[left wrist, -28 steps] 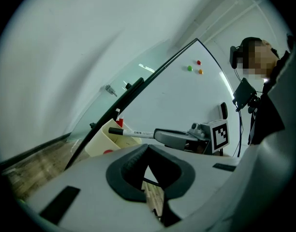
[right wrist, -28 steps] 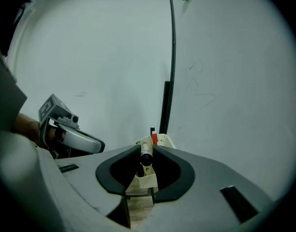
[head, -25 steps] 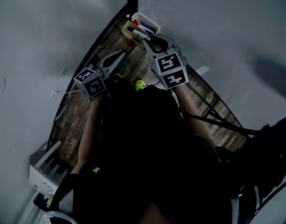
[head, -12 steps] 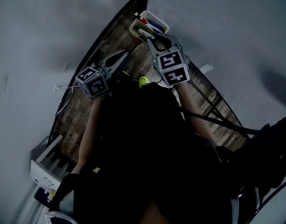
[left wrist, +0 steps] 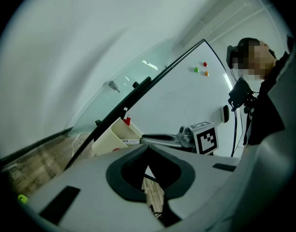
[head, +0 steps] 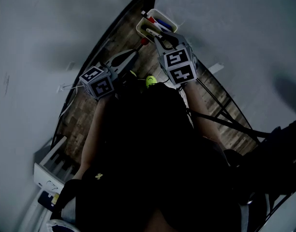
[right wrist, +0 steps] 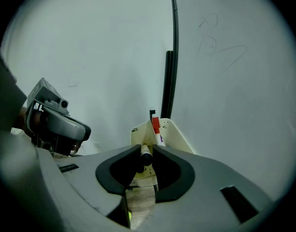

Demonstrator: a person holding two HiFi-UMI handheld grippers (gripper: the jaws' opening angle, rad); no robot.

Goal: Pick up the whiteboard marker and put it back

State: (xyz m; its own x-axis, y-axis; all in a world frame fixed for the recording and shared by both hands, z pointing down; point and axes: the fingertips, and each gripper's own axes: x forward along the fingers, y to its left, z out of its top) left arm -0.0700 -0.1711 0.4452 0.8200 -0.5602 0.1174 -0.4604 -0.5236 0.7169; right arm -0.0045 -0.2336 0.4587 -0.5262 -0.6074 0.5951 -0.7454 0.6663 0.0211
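Cream holder [right wrist: 173, 129] sits just ahead of the right gripper [head: 157, 37], whose fingers pinch the marker [right wrist: 146, 154], aimed at the opening beside a red pen [right wrist: 155, 124]. Left gripper [left wrist: 147, 149] hangs aside, fingers pressed together, empty. Judgement: line the marker up with the opening, lower it clear of the rim, release only once it is seated

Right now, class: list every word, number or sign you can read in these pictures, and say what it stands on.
None can be read.
Faint scribble on the whiteboard: loose strokes, illegible.
Label on the whiteboard marker: print too small.
Square-patterned cube: a code, no letters.
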